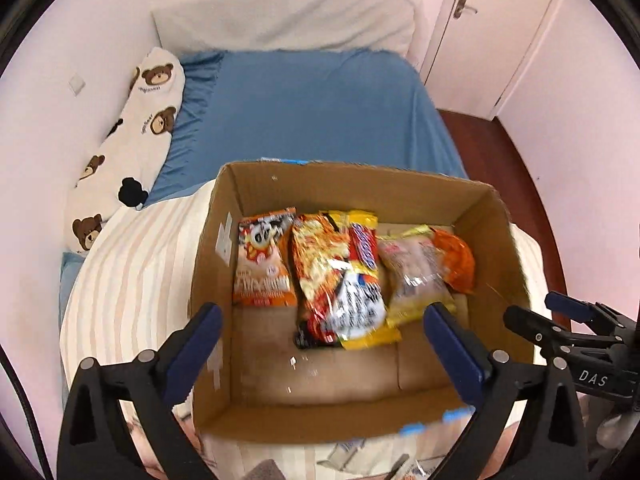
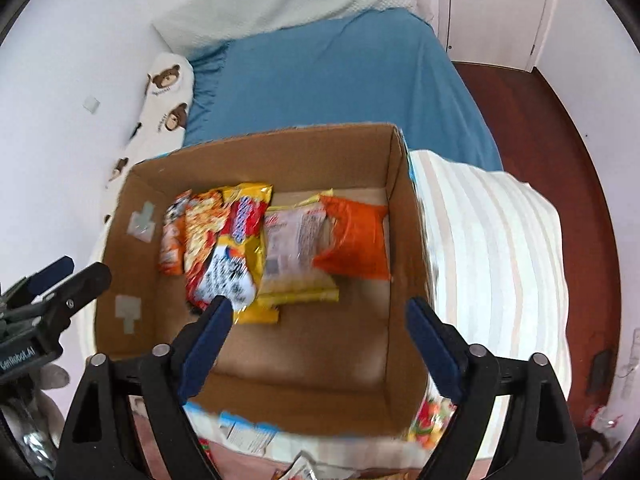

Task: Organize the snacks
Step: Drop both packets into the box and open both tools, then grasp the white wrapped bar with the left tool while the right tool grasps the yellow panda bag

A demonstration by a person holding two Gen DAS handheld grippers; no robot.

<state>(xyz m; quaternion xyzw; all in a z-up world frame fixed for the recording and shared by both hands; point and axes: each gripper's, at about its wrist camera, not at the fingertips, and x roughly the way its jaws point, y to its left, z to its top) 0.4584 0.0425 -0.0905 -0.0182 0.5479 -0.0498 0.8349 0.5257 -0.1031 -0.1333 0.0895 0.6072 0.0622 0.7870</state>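
Observation:
An open cardboard box (image 1: 508,240) (image 2: 404,240) sits on a striped blanket on the bed. Inside, several snack packets lie in a row: an orange-white packet (image 1: 264,260) at the left, a red-orange packet (image 1: 320,264) (image 2: 204,232), a yellow packet (image 1: 360,280) (image 2: 244,248) on top, a clear-and-yellow packet (image 1: 412,276) (image 2: 296,252) and an orange bag (image 1: 456,260) (image 2: 356,240) at the right. My left gripper (image 1: 324,316) is open and empty above the box's near half. My right gripper (image 2: 320,308) is open and empty, also above the box.
The bed has a blue sheet (image 1: 316,112) and a bear-print pillow (image 1: 132,136) along the left wall. Loose snack packets (image 2: 432,424) lie on the striped blanket (image 2: 492,248) at the box's near edge. Wooden floor (image 2: 560,140) and a white door (image 1: 496,32) are at the right.

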